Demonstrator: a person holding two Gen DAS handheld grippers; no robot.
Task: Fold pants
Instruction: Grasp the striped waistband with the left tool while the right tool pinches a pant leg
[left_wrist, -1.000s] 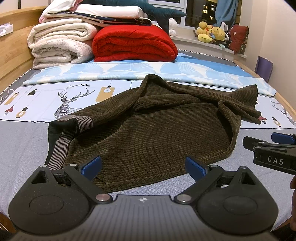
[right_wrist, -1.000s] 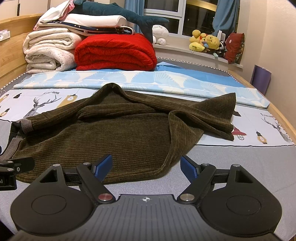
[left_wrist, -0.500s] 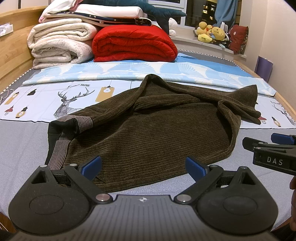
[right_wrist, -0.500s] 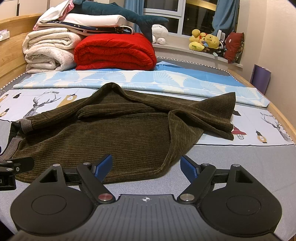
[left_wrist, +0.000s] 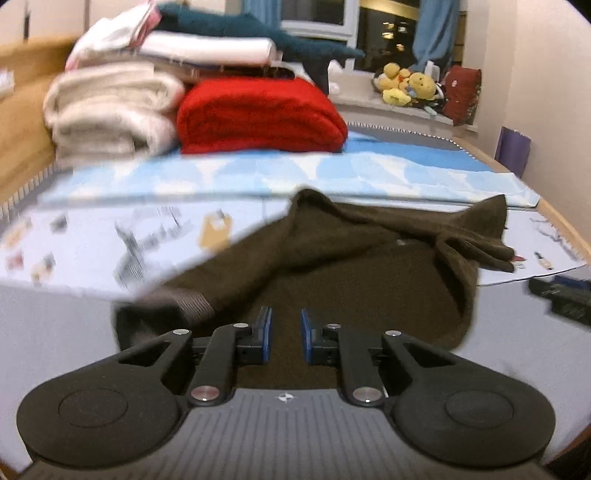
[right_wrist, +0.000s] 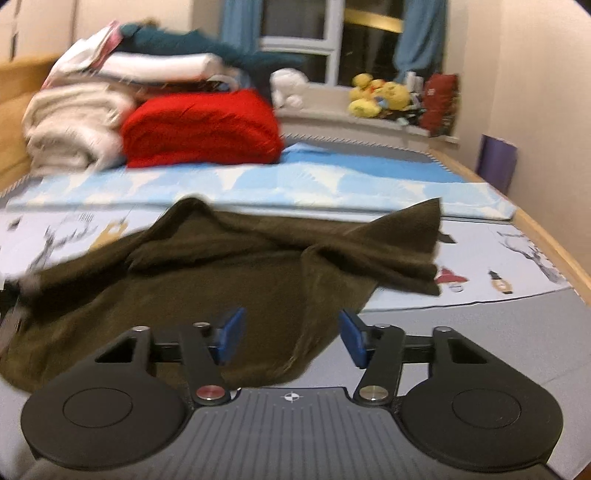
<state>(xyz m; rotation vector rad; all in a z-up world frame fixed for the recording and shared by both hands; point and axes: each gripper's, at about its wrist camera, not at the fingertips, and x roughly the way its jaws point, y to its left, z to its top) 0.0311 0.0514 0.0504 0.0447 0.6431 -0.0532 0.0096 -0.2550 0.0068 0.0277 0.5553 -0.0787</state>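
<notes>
Dark brown corduroy pants (left_wrist: 369, 266) lie crumpled on the bed, with the grey ribbed waistband (left_wrist: 192, 301) at the left. My left gripper (left_wrist: 283, 334) hangs over the pants' near edge, its blue pads close together with a narrow gap and nothing between them. My right gripper (right_wrist: 291, 338) is open over the pants' (right_wrist: 207, 280) near right edge. The right gripper also shows in the left wrist view (left_wrist: 561, 295), at the right.
The bed's grey sheet (left_wrist: 55, 317) carries a printed cloth (left_wrist: 110, 236) and a light blue cloth (left_wrist: 332, 170). Folded white blankets (left_wrist: 110, 110) and a red blanket (left_wrist: 258, 118) are stacked at the back. Plush toys (left_wrist: 406, 85) sit on the windowsill.
Both grippers moved forward over the pants' near edge. My left jaws closed from wide open to a narrow gap. My right jaws narrowed somewhat.
</notes>
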